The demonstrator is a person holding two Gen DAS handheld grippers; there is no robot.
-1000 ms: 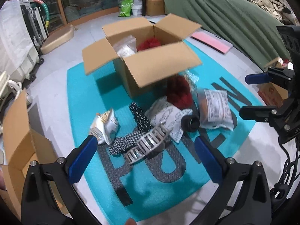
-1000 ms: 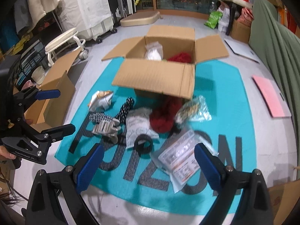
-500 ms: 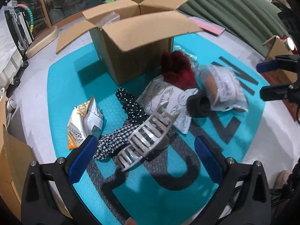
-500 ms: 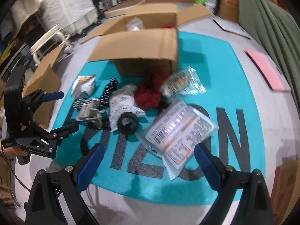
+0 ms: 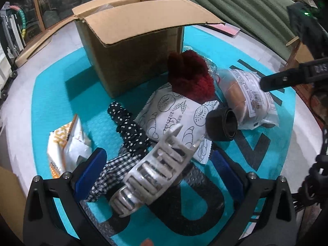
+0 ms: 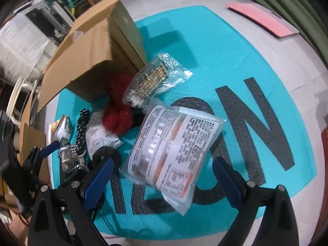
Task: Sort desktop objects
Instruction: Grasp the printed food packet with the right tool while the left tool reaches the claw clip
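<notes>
A blue mat [image 5: 51, 94] lies on the floor with things piled by a big cardboard box [image 5: 131, 47]. The left gripper [image 5: 157, 160] is spread wide around a white hair clip [image 5: 155, 170]. The right gripper [image 6: 162, 170] gapes around a clear snack bag [image 6: 174, 149]. Both look ready to grab; next they should squeeze, then lift into the box.
</notes>
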